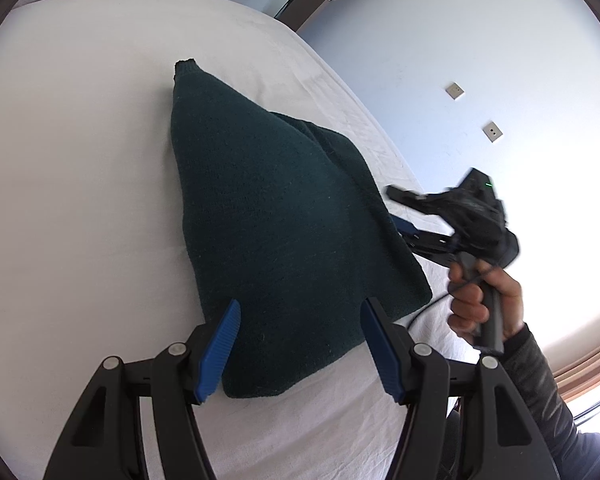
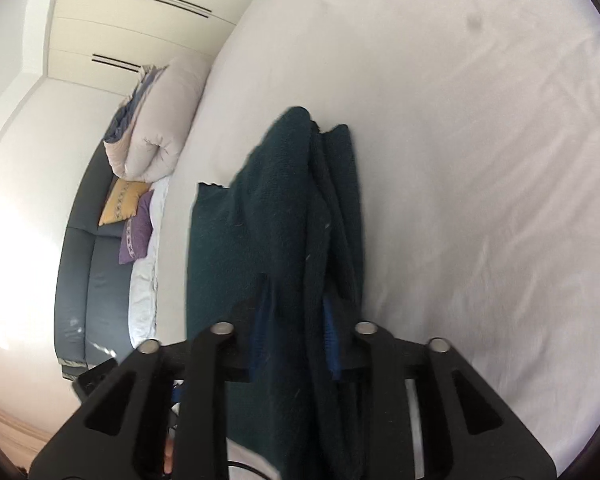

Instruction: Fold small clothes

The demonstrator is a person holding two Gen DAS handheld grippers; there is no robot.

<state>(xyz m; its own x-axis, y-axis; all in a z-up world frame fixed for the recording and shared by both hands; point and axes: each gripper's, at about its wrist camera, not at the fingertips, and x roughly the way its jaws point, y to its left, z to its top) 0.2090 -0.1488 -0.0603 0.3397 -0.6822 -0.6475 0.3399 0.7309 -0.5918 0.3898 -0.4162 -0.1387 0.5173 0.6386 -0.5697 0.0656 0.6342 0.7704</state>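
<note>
The dark green knitted garment (image 1: 284, 216) looks woolly, matt and slightly fuzzy. The white cotton-like bed sheet (image 1: 80, 184) is matt and finely creased. The ribbed blue gripper pads (image 1: 219, 354) seem rubbery, set on matt black plastic arms with dull metal rivets (image 1: 177, 349).

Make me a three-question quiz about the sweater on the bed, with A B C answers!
1. Where is the sweater?
A. on the white bed
B. on the floor
C. on a chair

2. What colour is it?
A. red
B. yellow
C. dark green

3. What is the left gripper doing?
A. open, holding nothing
C. out of view
B. squeezing a pillow

Answers: 1 A, white sheet lies all around it. 2 C, the knit is dark green in both views. 3 A, its blue fingers stand apart; the right gripper grips the sweater's edge.
</note>
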